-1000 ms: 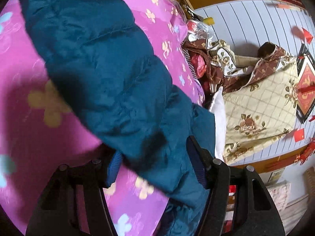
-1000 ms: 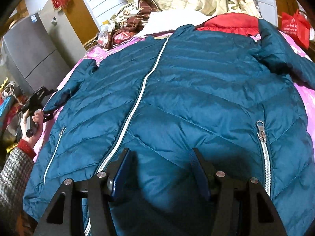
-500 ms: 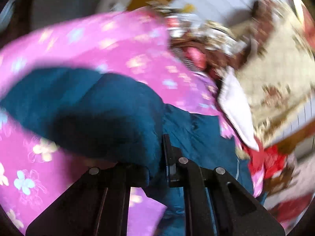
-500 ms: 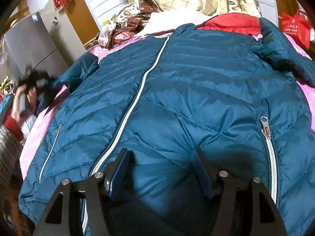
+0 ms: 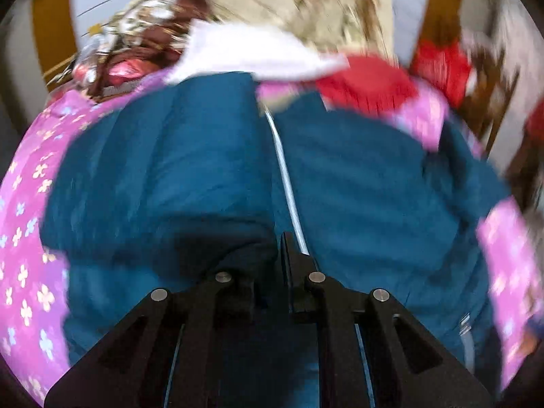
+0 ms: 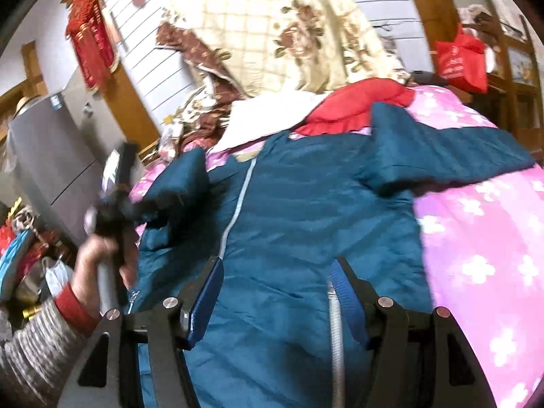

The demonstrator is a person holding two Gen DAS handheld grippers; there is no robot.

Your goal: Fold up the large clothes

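While the pink floral bedspread (image 6: pixel 482 238) bore the teal puffer jacket (image 6: pixel 306 210), front up, our left gripper (image 5: pixel 272 258), clamped on its sleeve (image 5: pixel 153 170), carried it toward the zipper (image 5: pixel 285 176); our right gripper (image 6: pixel 277 292) hovered wide, empty. We judged a flat, square landing best.

Quilted, faintly shiny teal jacket (image 6: pixel 306 210); soft pink floral bedspread (image 6: pixel 476 255)

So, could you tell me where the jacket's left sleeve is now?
Right wrist view, left side: the sleeve is pinched in the left hand-held gripper, lifted beside the zipper.
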